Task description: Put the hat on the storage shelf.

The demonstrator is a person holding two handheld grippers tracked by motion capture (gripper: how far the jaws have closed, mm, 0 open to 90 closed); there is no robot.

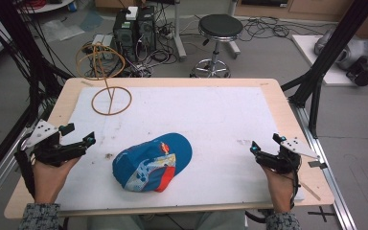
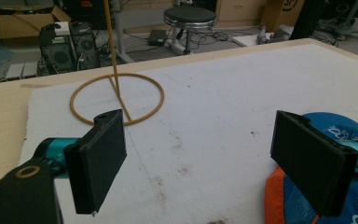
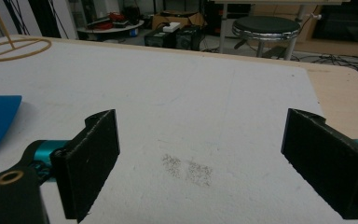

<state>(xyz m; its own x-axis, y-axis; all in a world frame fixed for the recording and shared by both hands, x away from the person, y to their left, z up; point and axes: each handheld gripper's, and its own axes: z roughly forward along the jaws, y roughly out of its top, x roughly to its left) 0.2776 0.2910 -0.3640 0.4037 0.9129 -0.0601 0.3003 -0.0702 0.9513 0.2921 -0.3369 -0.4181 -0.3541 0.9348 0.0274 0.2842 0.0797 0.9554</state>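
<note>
Both tongs stand apart and empty; left gripper (image 1: 79,142) nearest the cap (image 1: 152,163), right gripper (image 1: 261,154) well apart; soft crown may collapse, slipping the pinch.

Each tool, left (image 1: 87,140) and right (image 1: 256,149), is black with teal joints, flat ribbed pads, a grey three-cornered plate; the sleeves are grey-patterned.

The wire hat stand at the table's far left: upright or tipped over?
Upright. The wire hat stand rests its ring base flat on the white mat, with its stem rising to the top loop.
</note>
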